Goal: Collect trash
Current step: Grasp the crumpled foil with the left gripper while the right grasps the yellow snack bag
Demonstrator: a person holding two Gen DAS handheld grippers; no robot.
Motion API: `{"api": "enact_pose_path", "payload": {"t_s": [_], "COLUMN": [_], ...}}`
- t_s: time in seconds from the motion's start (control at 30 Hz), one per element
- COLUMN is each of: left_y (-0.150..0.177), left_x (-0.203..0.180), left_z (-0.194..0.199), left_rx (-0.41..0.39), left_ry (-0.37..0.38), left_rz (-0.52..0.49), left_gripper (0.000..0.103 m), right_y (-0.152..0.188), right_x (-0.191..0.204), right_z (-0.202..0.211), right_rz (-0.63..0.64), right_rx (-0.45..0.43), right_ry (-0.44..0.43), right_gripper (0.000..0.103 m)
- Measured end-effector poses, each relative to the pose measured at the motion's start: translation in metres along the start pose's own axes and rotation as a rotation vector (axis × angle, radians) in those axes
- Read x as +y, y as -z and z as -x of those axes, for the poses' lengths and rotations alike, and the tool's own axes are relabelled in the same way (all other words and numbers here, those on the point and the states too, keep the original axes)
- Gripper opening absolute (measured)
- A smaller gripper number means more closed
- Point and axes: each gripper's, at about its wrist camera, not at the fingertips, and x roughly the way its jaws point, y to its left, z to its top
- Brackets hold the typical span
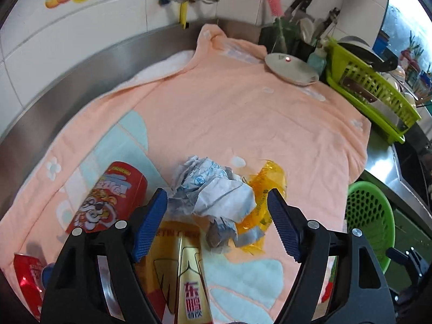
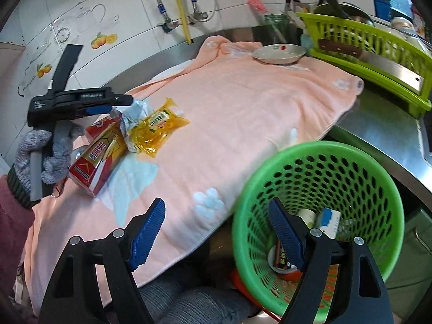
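Counting 2 red cans (image 1: pixel 108 197), 1 basket (image 2: pixel 318 216), 2 wrappers (image 1: pixel 213 191)

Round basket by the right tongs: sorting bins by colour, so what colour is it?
Bright green, with a perforated wall; the round basket shows best in the right wrist view.

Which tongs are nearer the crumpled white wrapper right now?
Left. The left tongs straddle the crumpled white wrapper, open around it. The right tongs are open and empty at the pink towel's near edge, beside the green basket.
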Motion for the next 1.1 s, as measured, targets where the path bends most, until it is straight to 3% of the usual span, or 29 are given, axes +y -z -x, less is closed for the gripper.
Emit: {"api": "enact_pose_path", "payload": {"t_s": [0.2, 0.63, 0.73, 1.1], "left_y": [-0.001, -0.007, -0.007, -0.018], "left_x": [0.007, 0.002, 0.002, 0.027], "left_z": [-0.018, -0.025, -0.022, 0.023], "left_rx": [0.032, 0.04, 0.031, -0.061], "left_ry": [0.016, 0.107, 0.124, 0.16], "left_rz": [0.013, -0.041, -0.046, 0.0], "left_gripper": [0.073, 0.022, 0.014, 0.009], "right_y": [-0.016, -0.046, -0.05, -0.075], "right_x": [0.012, 0.038, 0.041, 0.05], "right_z": [-0.017, -0.057, -0.061, -0.078], "right_rz": [0.004, -0.016, -0.02, -0.08], "right_rx": [0.012, 0.045, 0.048, 0.05], "right_ry": [-0.023, -0.074, -0.08, -0.135], "right_gripper": [0.076, 0.076, 0.076, 0.076]}}
